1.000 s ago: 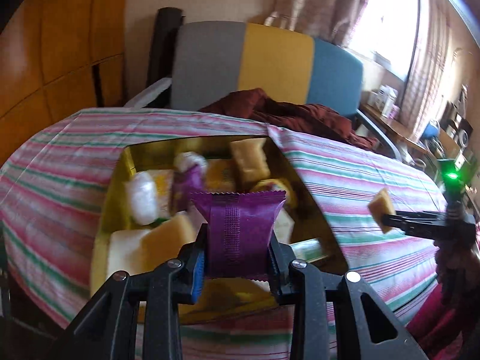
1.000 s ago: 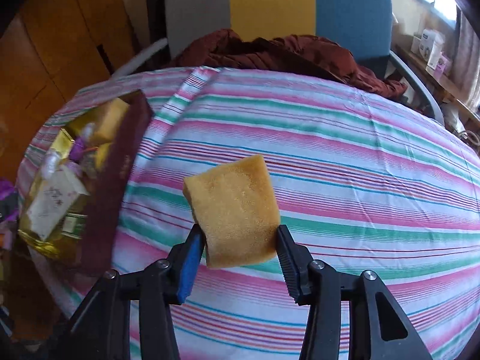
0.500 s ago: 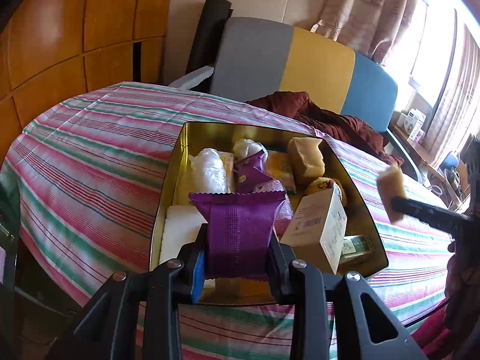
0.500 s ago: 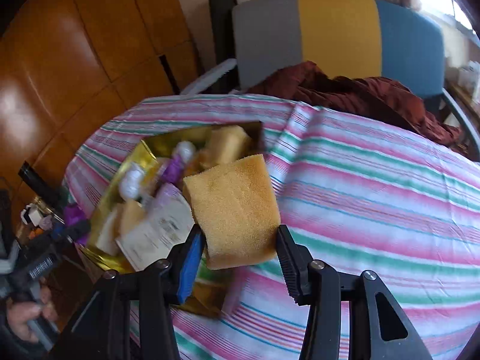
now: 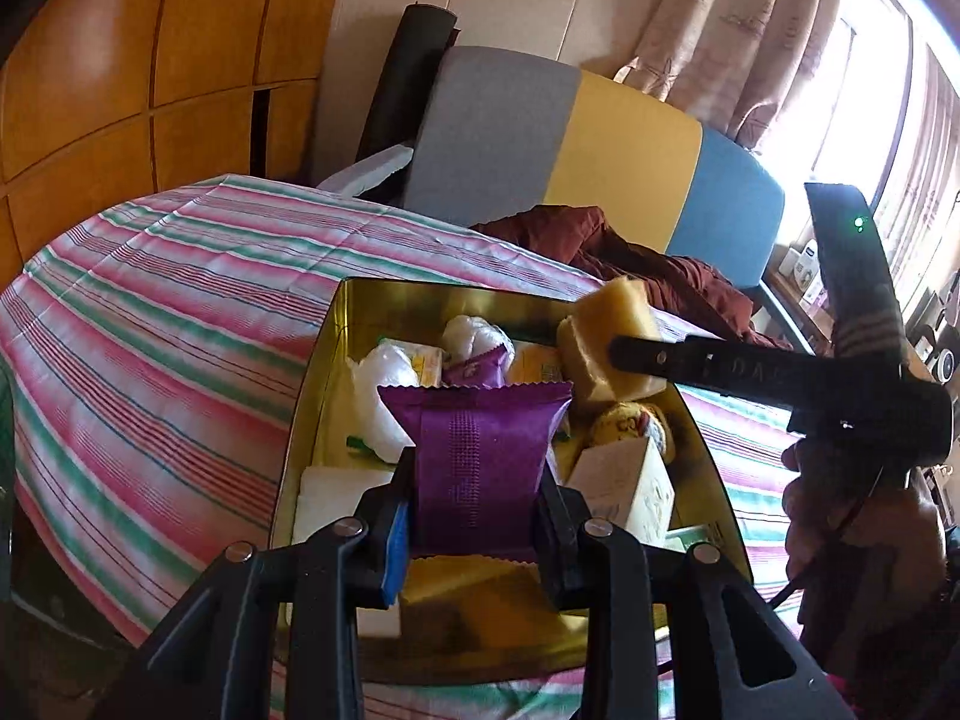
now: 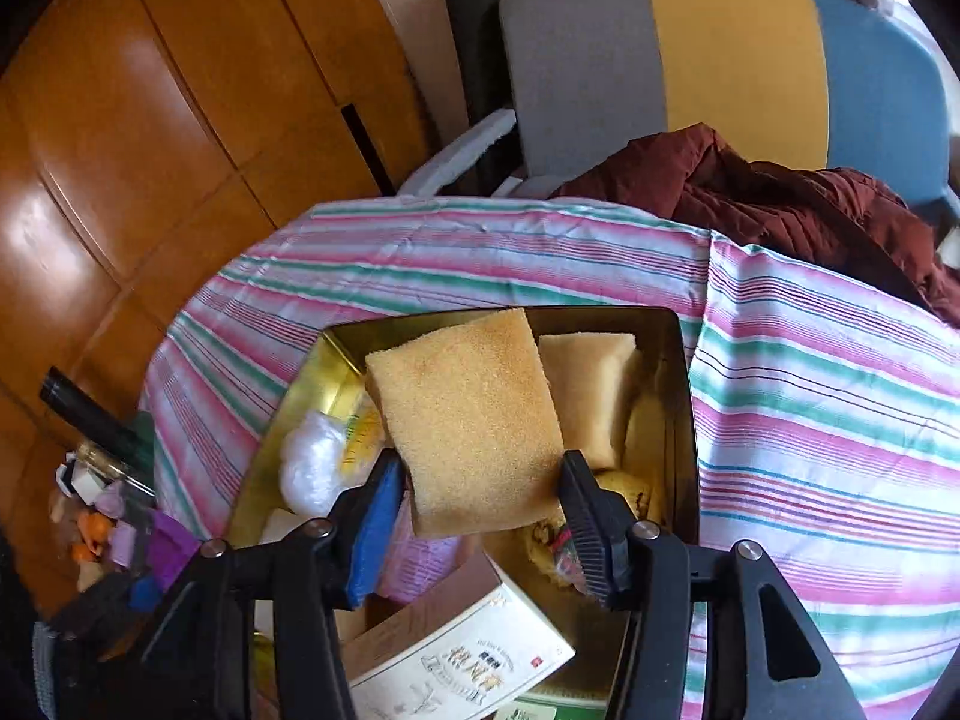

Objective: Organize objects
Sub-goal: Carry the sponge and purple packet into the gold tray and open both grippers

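Gripping coarse yellow sponge over shiny gold tin.

Left gripper black, silver screws, blue pad; hand possibly bare.

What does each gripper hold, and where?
Left gripper: purple packet, by its side edges. Right gripper: yellow sponge, by its lower sides.

You can see printed Chinese characters on the white carton inside the gold tin, but they are unreadable here.
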`<action>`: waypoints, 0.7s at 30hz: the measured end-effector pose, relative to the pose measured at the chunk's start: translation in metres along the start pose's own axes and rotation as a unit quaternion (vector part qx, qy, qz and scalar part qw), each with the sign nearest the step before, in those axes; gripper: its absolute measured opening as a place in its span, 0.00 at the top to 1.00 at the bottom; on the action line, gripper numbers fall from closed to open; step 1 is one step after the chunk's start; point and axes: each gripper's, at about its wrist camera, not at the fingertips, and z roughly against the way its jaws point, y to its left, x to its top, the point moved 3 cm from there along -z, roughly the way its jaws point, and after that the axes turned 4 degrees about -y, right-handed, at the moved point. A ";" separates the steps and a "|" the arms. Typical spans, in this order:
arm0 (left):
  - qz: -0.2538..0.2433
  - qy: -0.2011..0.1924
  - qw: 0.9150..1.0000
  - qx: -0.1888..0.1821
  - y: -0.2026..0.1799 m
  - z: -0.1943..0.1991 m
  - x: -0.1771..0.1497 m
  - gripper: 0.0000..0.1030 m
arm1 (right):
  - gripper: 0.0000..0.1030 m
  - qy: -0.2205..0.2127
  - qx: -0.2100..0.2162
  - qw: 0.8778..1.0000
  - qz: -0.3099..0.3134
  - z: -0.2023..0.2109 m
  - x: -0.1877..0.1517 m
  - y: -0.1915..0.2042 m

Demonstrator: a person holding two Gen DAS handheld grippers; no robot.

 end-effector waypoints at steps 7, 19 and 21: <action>0.007 0.015 1.000 0.005 0.004 -0.020 0.003 0.68 | 0.23 -0.007 -0.004 1.000 -0.015 0.008 -0.015 -0.009; -0.006 0.021 1.000 0.018 -0.013 -0.063 0.036 0.67 | 0.22 -0.029 -0.027 0.999 0.004 0.040 -0.041 -0.009; -0.012 0.045 0.998 0.035 -0.014 -0.080 0.037 0.58 | 0.21 -0.029 -0.029 0.999 0.008 0.043 -0.043 -0.008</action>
